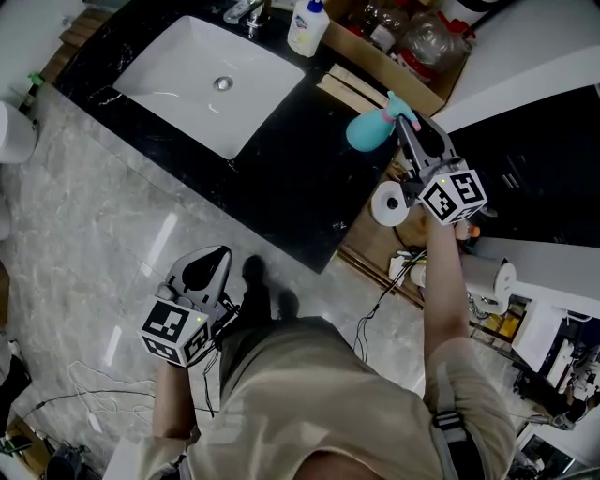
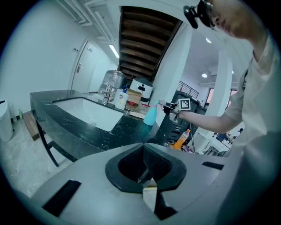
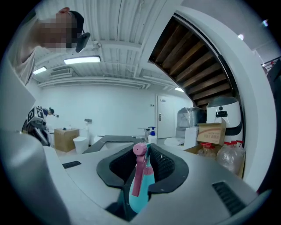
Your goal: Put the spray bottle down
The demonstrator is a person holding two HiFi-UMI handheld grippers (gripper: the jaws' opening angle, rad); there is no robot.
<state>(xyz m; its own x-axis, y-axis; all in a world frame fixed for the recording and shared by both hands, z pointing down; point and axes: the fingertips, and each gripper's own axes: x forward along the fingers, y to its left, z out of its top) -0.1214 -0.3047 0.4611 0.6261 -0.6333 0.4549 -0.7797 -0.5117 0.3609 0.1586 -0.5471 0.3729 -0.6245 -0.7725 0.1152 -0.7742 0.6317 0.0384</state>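
While the person stood over it, the pale marble floor point(image 1: 84, 253) took up most of the head view, with the long black countertop point(image 1: 300, 187) running across the top. Sunk into that counter was a white rectangular sink point(image 1: 178, 80), and behind its right end sat an open cardboard box point(image 1: 380, 67) stuffed with bottles and bags.

Down low on the left, the left gripper point(image 1: 210, 265) hung over the floor, well away from the counter. Its own view showed the jaws pressed together with nothing in them.

Over on the other side, the right gripper point(image 1: 405, 129) was stretched out to the counter's right end and pointed roughly level. It was clamped on the spray bottle point(image 1: 367, 129), a teal one with a pink trigger, jaws on either side of the neck and pads against it as far as I could tell. From the left gripper view the bottle was upright and its base looked to be sitting on the counter near the edge.

Smaller stuff: a white pump bottle point(image 1: 307, 26) stood beside the tap, and a white roll point(image 1: 389, 203) sat just under the right gripper.
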